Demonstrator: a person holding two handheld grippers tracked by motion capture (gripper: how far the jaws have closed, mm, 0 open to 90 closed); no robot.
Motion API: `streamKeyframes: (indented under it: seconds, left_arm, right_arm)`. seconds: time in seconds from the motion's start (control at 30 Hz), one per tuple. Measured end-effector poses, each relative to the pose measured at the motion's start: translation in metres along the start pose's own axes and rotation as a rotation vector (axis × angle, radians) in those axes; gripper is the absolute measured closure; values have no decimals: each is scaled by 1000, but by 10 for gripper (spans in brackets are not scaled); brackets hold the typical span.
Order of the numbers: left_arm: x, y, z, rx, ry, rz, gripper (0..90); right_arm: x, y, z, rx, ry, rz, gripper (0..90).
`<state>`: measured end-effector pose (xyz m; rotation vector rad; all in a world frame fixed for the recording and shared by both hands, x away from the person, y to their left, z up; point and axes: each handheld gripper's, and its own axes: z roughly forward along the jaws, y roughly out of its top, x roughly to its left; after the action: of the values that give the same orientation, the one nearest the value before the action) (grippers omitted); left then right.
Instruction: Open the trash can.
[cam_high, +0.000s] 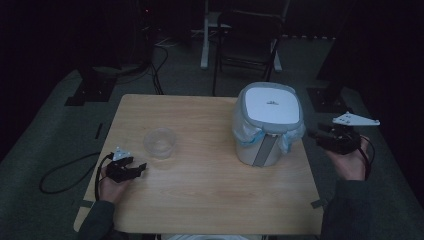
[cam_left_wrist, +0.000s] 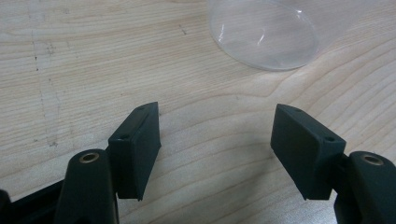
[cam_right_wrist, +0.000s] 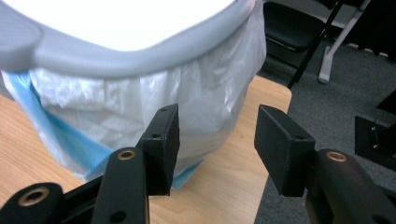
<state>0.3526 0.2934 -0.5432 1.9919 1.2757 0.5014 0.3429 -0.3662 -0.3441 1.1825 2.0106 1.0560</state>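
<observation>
A small grey-and-white lidded waste bin (cam_high: 269, 127), lined with a white plastic bag with blue ties (cam_right_wrist: 140, 112), is seen standing on the light wooden surface (cam_high: 210, 195) at about two o'clock from its centre, near the right edge. The right gripper (cam_high: 320, 136) is held at three o'clock from the bin, just beside it and off the surface's edge; its jaws are released, with nothing between them, and in the right gripper view (cam_right_wrist: 212, 140) they are aimed at the bag-covered wall below the grey rim. A clear round plastic cup (cam_high: 160, 143) is set at about ten o'clock from the centre. The left gripper (cam_high: 140, 169) is rested at seven o'clock from the cup, near it but apart, its jaws spread wide over bare wood (cam_left_wrist: 215, 135).
</observation>
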Motion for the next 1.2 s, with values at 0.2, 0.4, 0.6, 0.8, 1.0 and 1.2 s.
streamKeyframes:
  seconds: [0.2, 0.4, 0.6, 0.8, 1.0, 1.2]
  left_arm:
    - [0, 0, 0, 1, 0, 0, 339]
    - [0, 0, 0, 1, -1, 0, 339]
    - [-1, 0, 0, 2, 5, 5, 339]
    - [0, 0, 0, 1, 6, 6, 339]
    - [0, 0, 0, 1, 5, 5, 339]
    - [0, 0, 0, 1, 4, 5, 339]
  right_arm:
    - [3, 15, 1, -20, 5, -12, 490]
    - [3, 28, 2, -43, 3, -21, 490]
    - [0, 40, 10, -64, 17, -15, 490]
    - [-7, 50, 20, -101, 36, 8, 482]
    - [-13, 62, 33, -99, 45, 8, 487]
    - [-18, 74, 45, -116, 86, 10, 557]
